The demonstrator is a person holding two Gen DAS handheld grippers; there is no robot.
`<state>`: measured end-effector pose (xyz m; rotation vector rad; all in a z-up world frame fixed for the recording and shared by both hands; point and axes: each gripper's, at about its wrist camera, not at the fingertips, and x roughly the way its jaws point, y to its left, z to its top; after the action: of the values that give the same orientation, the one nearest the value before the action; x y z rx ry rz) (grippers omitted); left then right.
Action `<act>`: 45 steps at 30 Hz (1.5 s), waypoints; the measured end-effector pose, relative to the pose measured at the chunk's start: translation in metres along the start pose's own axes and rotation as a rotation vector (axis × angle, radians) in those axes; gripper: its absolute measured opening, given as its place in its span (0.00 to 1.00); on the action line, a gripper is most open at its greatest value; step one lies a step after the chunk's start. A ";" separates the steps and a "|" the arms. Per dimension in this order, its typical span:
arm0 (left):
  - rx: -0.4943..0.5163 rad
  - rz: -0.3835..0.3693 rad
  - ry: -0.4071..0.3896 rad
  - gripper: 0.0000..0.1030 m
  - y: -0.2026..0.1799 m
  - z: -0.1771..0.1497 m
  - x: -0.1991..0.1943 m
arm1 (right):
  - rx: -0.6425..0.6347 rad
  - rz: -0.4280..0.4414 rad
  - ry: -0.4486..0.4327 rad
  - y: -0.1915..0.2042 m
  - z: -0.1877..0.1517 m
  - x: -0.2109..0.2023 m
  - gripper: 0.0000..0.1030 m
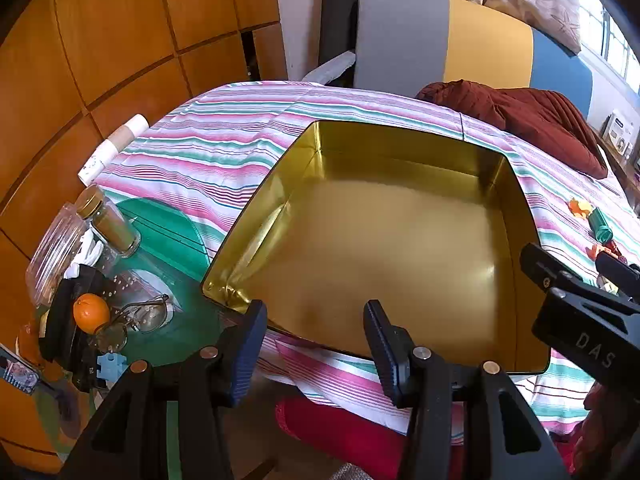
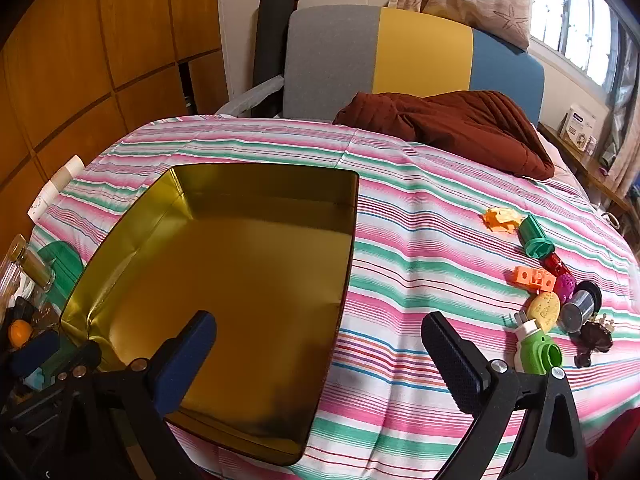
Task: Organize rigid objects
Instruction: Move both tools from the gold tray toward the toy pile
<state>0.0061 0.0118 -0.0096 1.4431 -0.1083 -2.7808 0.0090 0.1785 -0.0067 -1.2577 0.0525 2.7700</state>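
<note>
Hovering w/ both grippers – left gripper (image 1: pixel 314 344), right gripper (image 2: pixel 320 354) – released, gold tin's (image 2: pixel 168 216) near corner hidden.

open left claw (image 1: pixel 316 344) over empty gold tin (image 1: pixel 400 240)

My left gripper (image 1: pixel 316 344) is a black plastic frame with triangular cut-outs, small silver pivot pins at its joints, and two fingers (image 1: pixel 248 352) faced with dark blue ribbed pads. My right gripper (image 2: pixel 320 352) is built the same way, its fingers (image 2: pixel 452 360) padded in finely textured dark blue. From my left camera its black body carries the pale letters "DAS" and a dark cross-head screw.
</note>
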 end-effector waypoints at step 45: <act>0.369 -0.654 0.050 0.61 -0.195 -0.001 -0.021 | 0.367 -0.205 -0.060 -0.299 -0.013 -0.020 1.00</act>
<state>0.0244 0.2068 -0.0053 1.9218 -0.1877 -3.3687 0.0634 0.4729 0.0028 -1.0233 0.3844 2.4743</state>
